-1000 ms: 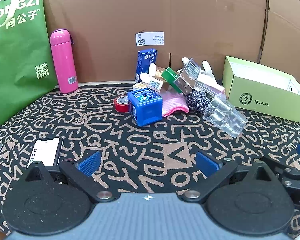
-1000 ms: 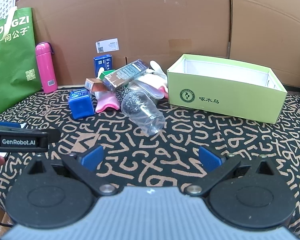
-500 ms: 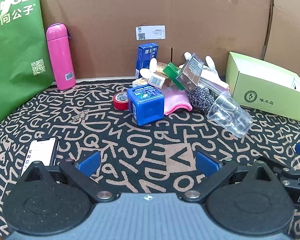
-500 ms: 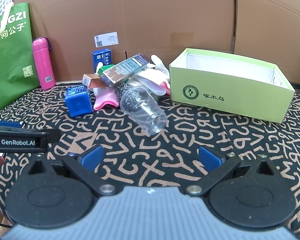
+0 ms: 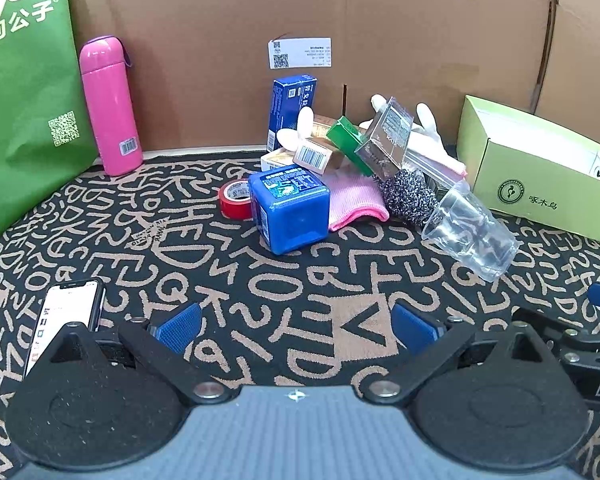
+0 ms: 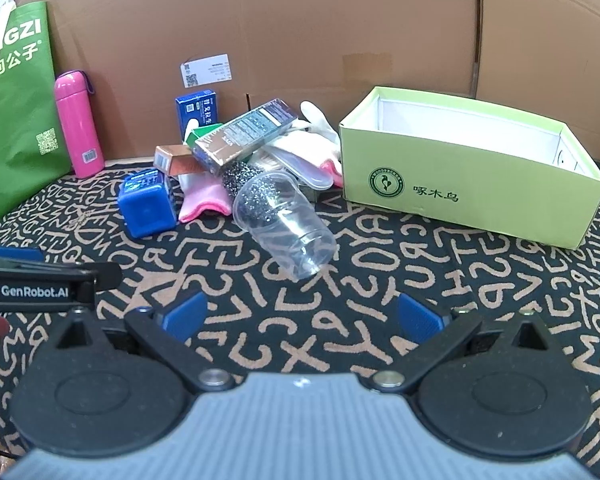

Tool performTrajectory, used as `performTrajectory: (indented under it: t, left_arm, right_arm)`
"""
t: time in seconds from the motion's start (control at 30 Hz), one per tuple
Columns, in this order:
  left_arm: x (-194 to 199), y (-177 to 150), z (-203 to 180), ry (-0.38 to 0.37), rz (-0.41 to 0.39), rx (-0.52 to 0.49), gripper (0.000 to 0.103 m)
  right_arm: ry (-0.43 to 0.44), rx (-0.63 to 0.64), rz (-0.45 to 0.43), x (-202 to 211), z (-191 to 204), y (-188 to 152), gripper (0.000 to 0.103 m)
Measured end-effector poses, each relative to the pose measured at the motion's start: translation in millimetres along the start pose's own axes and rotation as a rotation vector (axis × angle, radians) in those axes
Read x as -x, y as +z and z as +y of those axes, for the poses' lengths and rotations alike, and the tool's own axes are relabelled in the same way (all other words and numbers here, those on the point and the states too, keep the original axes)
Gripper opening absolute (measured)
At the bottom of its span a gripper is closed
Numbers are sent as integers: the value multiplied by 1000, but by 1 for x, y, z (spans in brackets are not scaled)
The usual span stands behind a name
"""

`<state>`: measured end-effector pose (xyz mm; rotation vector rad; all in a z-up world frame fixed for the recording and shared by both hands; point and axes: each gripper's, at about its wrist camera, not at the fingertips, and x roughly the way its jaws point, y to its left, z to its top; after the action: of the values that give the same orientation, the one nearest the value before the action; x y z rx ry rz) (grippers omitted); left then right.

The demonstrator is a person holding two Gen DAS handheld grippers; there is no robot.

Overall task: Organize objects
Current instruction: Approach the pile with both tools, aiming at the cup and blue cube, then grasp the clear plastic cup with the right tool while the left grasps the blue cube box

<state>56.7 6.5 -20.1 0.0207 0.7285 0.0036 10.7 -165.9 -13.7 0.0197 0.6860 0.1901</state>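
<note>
Lying on its side just ahead of the right tool (image 6: 302, 316), 1 clear cup (image 6: 286, 224) touches 1 scouring ball (image 6: 238, 176) in the pile. Both tools, left tool (image 5: 296, 326) included, gape apart, empty. 1 blue cube (image 5: 288, 212), 1 red tape roll (image 5: 235, 199), 1 green box (image 6: 468, 184) share the counter (image 5: 220, 268).

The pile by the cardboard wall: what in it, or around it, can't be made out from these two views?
- White glove: mostly hidden under the silver carton, left wrist view.
- Green box: its floor is hidden by the near wall, right wrist view.
- Phone: lower part covered by the left gripper, whose jaws stand apart.
- White label: print too small to read.
- Right gripper: jaws apart, empty.
</note>
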Motion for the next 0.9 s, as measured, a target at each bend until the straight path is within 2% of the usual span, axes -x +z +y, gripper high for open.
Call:
performTrajectory:
  t: [0.17, 0.3, 0.37, 0.53, 0.6, 0.67, 0.7, 0.73, 0.77, 0.83, 0.9]
  left_arm:
    - [-8, 2, 7, -39, -4, -6, 103]
    - [-14, 17, 14, -32, -59, -16, 103]
    - [-22, 30, 16, -49, -81, -26, 103]
    - [-63, 59, 19, -70, -35, 12, 103]
    - [-83, 67, 19, -71, 14, 36, 103]
    - [-99, 71, 20, -71, 71, 61, 102]
    - [-105, 70, 22, -92, 92, 66, 91]
    - [-110, 69, 25, -120, 103, 71, 70]
    - [-113, 67, 28, -130, 117, 87, 70]
    - [-112, 62, 34, -162, 97, 119, 69]
    - [-109, 59, 37, -172, 92, 117, 69]
  right_arm:
    - [6, 36, -28, -7, 2, 0, 103]
    - [68, 128, -42, -19, 2, 1, 103]
    - [67, 161, -28, -30, 1, 5, 103]
    - [67, 221, -55, -56, -1, 17, 103]
    - [80, 260, -60, -70, 2, 22, 98]
    - [82, 288, -47, -82, 6, 24, 86]
    - [82, 298, -44, -87, 9, 25, 82]
    - [84, 304, -41, -91, 12, 25, 75]
    - [89, 302, -33, -94, 13, 24, 65]
    - [113, 286, -24, -96, 13, 23, 51]
    - [143, 261, -12, -96, 10, 21, 51]
